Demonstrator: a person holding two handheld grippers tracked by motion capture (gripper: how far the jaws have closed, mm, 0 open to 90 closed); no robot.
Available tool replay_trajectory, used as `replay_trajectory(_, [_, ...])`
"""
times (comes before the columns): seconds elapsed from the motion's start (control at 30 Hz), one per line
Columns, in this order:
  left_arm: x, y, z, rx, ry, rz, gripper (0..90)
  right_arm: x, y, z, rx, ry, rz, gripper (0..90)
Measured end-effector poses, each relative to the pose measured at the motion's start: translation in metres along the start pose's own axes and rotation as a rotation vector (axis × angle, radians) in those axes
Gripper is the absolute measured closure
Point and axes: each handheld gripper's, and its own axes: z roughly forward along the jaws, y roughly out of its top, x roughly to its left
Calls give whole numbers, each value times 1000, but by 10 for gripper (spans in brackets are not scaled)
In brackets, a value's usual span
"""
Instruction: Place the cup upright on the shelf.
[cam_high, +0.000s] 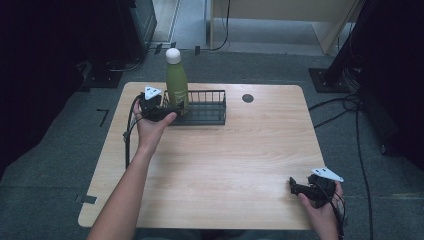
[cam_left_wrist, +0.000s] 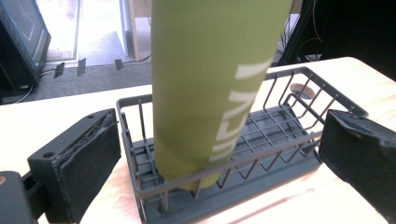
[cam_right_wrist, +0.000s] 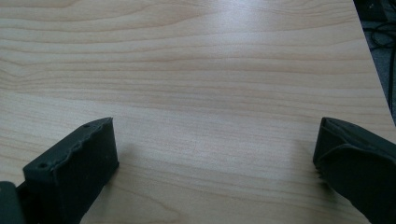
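**Two tools open, one tall bottle standing loose in the rack**

Two things matter most here: the green bottle (cam_high: 176, 82) stands upright at the left end of the black wire rack (cam_high: 210, 111), at the far side of the counter (cam_high: 240, 165), and nothing holds it. The left tool (cam_high: 170, 111) sits just beside the rack with its jaws spread wide; in the left gripper view the pads (cam_left_wrist: 91, 163) flank the bottle (cam_left_wrist: 210, 79) without pressing on it. The right tool (cam_high: 300, 189) rests near the counter's near right corner, well apart from the rack, jaws likewise wide open over bare wood.

As I judge it, the risk is a topple. The bottle is tall and narrow, and the rack's low rim (cam_left_wrist: 243, 156) reaches only its lowest part. A careless pull-back of the left tool could clip the bottle or drag the light rack, tipping the bottle onto the counter or toward the far edge. A cable (cam_high: 131, 125) trailing by the left hand could also snag.
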Motion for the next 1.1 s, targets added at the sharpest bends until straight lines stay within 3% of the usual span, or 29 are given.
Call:
replay_trajectory(0.4, [0, -23, -24, 0, 7, -2, 0, 0, 0, 0, 0, 0, 0, 0])
replay_trajectory(0.8, [3, -59, -48, 25, 17, -30, 0, 0, 0, 0, 0, 0, 0, 0])
replay_trajectory(1.1, [3, -89, -63, 57, 40, -20, 0, 0, 0, 0, 0, 0, 0, 0])
